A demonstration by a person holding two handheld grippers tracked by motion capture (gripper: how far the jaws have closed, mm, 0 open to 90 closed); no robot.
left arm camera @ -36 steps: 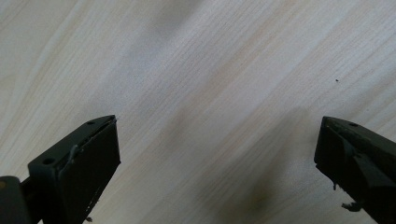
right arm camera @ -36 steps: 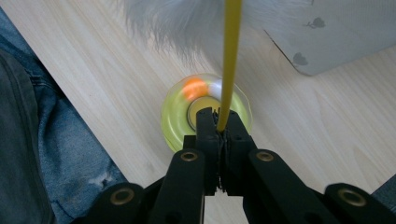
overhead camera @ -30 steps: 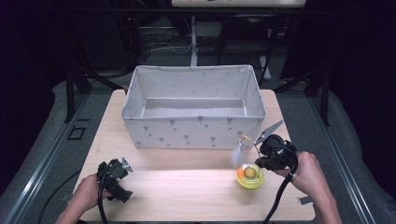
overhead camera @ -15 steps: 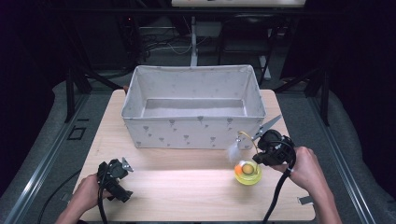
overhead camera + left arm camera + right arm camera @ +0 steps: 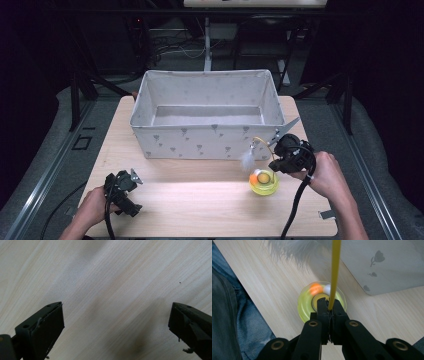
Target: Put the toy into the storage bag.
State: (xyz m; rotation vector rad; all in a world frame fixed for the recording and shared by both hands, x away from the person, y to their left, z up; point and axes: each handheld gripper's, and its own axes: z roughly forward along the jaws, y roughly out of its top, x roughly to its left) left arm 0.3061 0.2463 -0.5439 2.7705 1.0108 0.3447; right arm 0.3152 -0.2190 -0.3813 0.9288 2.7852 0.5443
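Observation:
A yellow-green disc toy [image 5: 264, 182] lies on the table near the right front of the box; it carries an orange ball [image 5: 314, 288] and a white ball [image 5: 327, 289]. A thin yellow stem [image 5: 335, 270] rises from the disc [image 5: 305, 305] to a grey feather [image 5: 294, 251]. My right gripper [image 5: 329, 305] is shut on the stem just above the disc. In the high view the right gripper [image 5: 274, 164] sits right of the feather [image 5: 247, 160]. My left gripper [image 5: 116, 322] is open over bare wood, at the table's front left [image 5: 122, 195].
A large grey fabric box [image 5: 205, 142] with a small printed pattern stands at the middle back of the wooden table [image 5: 200, 205]; its front wall [image 5: 387, 265] is close behind the toy. Dark floor and stands surround the table.
My right gripper has shifted a little toward the box with the stem in it, and the disc has moved slightly with it. The left gripper has stayed put.

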